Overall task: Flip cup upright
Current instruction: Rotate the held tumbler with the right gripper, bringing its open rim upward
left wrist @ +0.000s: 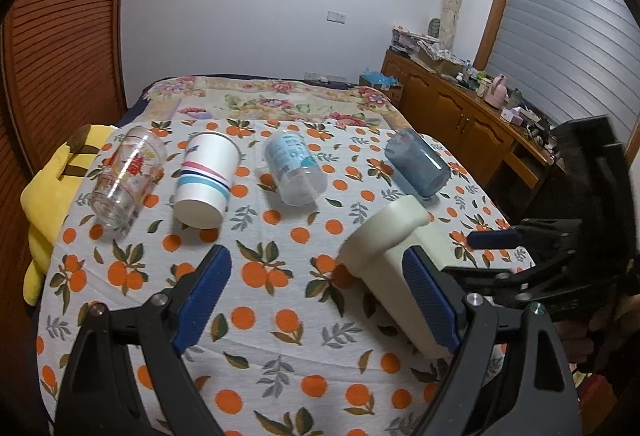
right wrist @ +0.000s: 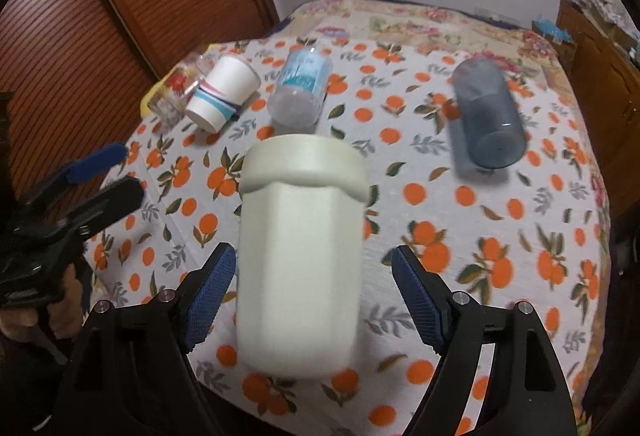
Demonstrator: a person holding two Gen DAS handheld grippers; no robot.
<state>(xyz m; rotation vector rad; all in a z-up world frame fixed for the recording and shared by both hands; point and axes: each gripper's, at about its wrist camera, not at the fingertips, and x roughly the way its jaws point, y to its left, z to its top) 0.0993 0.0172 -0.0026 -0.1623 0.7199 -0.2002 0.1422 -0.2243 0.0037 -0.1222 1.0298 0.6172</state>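
Right gripper (right wrist: 312,300) brackets the cream cup (right wrist: 300,256), jaws spread, grasp step not yet closed.

Largest first: the orange-print worktop (right wrist: 500,228) carries five cups on their sides; the cream cup lies nearest, rim toward 12 o'clock, between the blue pads with the left pad about touching and a clear gap at the right. Closing, then lifting and tipping the rim upward, seems next. Left gripper (left wrist: 320,292), also spread, holds nothing, the cup at its 3 o'clock.
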